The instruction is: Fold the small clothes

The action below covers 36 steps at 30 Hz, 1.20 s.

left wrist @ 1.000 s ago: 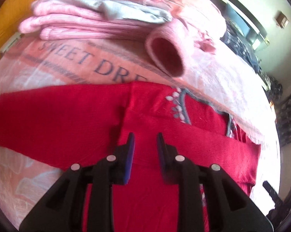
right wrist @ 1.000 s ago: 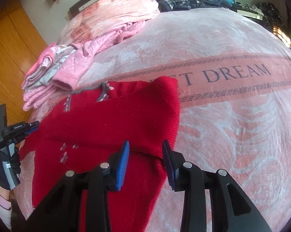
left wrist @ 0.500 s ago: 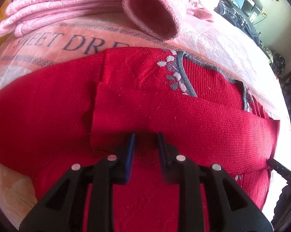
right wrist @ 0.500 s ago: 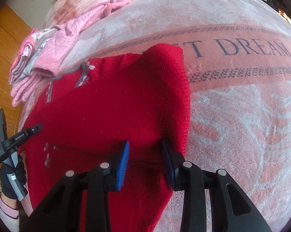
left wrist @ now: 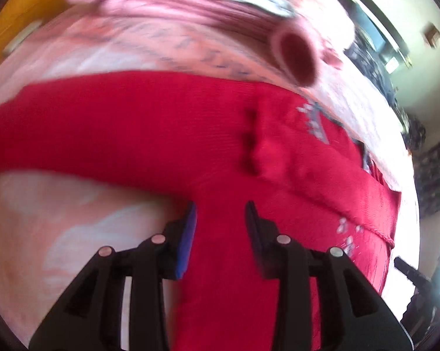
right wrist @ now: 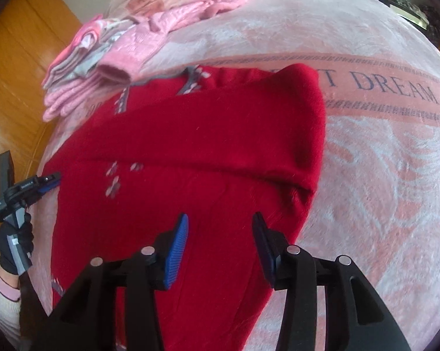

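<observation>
On my left, the long sleeve [left wrist: 103, 128] of the red sweater [right wrist: 190, 152] now lies stretched out across the pink blanket [right wrist: 380, 175]. A moment ago my left gripper [left wrist: 221, 213] was low over the folded middle; now it has backed off, so that sleeve comes next, I think. It gapes apart and holds nothing. On my right, the other sleeve is folded over already. My right gripper [right wrist: 220, 225] is spread wide above the sweater, holding nothing.

A pink "DREAM" blanket [right wrist: 380, 152] lies beside orange wood panelling [right wrist: 24, 67].
</observation>
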{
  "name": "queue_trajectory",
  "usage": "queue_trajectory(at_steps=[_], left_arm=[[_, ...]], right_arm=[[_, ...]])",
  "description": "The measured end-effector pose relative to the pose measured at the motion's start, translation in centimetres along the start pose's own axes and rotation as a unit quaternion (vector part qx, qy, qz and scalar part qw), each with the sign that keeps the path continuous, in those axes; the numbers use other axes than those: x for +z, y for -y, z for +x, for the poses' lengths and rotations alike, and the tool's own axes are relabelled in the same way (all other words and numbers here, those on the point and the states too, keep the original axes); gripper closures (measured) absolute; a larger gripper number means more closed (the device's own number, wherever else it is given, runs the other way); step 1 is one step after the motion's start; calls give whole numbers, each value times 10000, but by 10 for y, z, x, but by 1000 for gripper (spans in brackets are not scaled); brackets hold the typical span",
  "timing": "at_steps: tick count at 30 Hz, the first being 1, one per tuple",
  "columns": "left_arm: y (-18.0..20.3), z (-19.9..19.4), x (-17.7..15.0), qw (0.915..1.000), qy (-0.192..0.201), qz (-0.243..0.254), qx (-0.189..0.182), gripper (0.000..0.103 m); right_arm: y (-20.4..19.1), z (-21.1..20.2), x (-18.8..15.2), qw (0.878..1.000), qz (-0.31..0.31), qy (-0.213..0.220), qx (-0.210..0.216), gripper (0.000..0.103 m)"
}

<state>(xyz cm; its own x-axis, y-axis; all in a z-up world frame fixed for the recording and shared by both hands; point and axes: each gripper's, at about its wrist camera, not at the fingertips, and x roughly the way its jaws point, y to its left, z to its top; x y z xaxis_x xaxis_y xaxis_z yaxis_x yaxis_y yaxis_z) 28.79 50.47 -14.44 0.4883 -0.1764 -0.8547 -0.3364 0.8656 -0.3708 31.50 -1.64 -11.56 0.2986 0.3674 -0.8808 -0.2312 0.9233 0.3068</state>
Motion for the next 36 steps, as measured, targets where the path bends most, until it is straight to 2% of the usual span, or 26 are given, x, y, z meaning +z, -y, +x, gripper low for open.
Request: queue_trajectory(at_steps=[4,6,8,11,14,18,21,24,26,28,31,36], left_arm=[[-98,-39,-7,9953,296,-869,323,67],[-156,-60,-8,9861,570,-1511,397,66],[-206,-75,-8,9723,867,-2143,340,66],[-255,-84,-5,9551,1158,-2716,253,66],[-297,-88,-1,9390,1384,-3149,17,66],[-323,-82,9,9236,1649,-3449,-284,66],[-335,-79,22,9206,1801,-3453,-299,67],[-345,-80,31,9223,1862,-3380,-231,68],[-353,-80,35,9222,1884,-3374,-183,72],[-358,-80,38,9206,1876,-3422,-144,81],[-360,-81,39,9232,1873,-3355,-119,91],[-347,-90,38,9294,1976,-3117,3,95]], right_arm=[[-26,6,-20,9994,-304,-108,78,57],[-37,9,-28,9991,-392,-149,113,57],[-47,12,-33,9986,-509,-149,38,57],[-57,13,-37,9981,-593,-161,-48,57],[-62,17,-39,9980,-603,-166,-87,57],[-59,25,-41,9982,-488,-264,-225,57],[-53,30,-43,9985,-393,-290,-263,57],[-50,33,-44,9986,-381,-256,-259,57],[-49,35,-44,9986,-376,-260,-277,57],[-49,37,-43,9986,-362,-245,-283,56],[-48,38,-43,9989,-329,-213,-266,56],[-50,34,-45,9989,-352,-135,-290,56]])
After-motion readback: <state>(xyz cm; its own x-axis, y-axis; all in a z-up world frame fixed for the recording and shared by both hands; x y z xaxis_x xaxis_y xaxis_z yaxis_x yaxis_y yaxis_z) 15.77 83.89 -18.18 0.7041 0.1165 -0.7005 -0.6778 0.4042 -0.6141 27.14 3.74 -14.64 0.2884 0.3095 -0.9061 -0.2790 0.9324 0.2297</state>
